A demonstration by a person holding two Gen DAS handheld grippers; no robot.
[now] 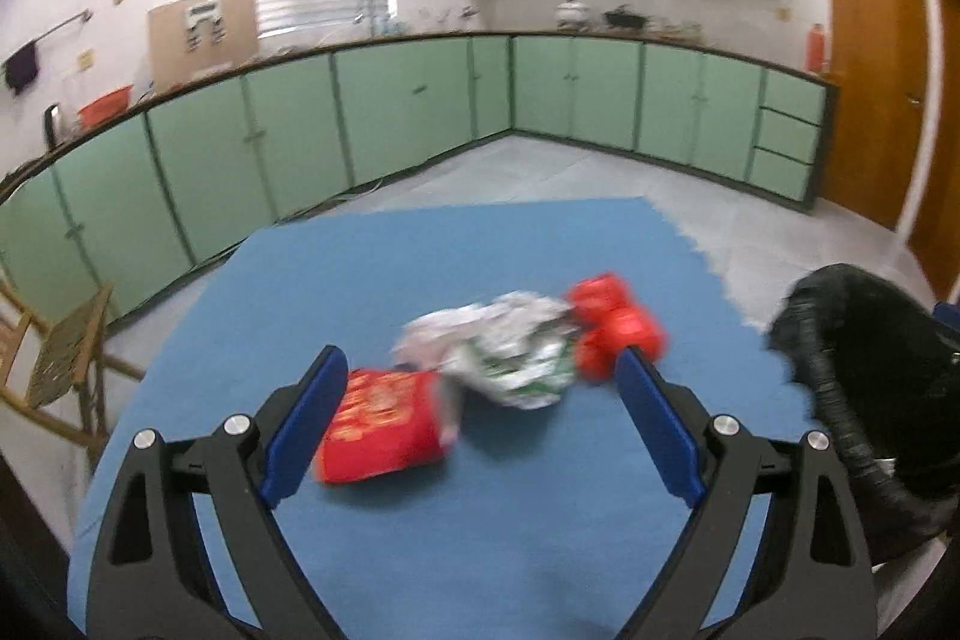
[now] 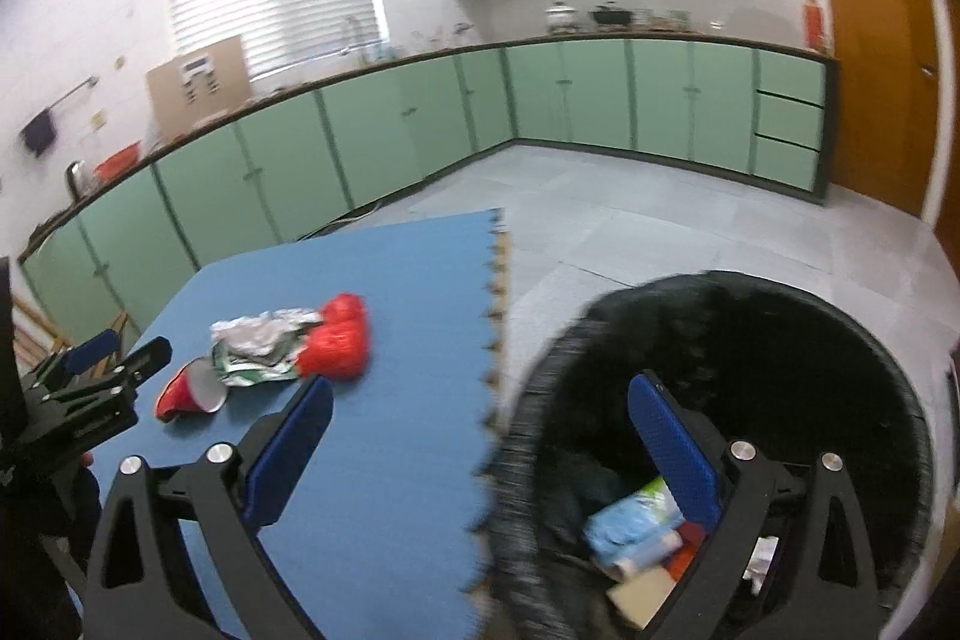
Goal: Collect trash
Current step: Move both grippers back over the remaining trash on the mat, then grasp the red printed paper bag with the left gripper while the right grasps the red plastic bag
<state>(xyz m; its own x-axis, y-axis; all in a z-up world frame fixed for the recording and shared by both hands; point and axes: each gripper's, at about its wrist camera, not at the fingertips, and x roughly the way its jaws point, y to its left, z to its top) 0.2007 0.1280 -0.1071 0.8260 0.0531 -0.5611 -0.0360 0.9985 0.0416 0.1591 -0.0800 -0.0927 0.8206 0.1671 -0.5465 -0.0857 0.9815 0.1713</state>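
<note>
Trash is partly collected: some lies in the black bin (image 2: 720, 340), while a red cup (image 1: 378, 424), crumpled wrapper (image 1: 510, 352) and red bag (image 1: 618, 331) remain on the table (image 1: 420, 268); left tool (image 1: 480, 421) and right tool (image 2: 480, 451) both spread, empty

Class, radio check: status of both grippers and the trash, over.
Left gripper open, empty, facing red cup, crumpled wrapper, red bag. Right gripper open, empty, at the bin. Nothing in the way.

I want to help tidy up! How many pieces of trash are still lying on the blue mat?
3. A red cup lies nearest the left claw, a crumpled silver wrapper is in the middle, and a red bag lies beside it towards the bin. Smaller bits may hide underneath.
</note>
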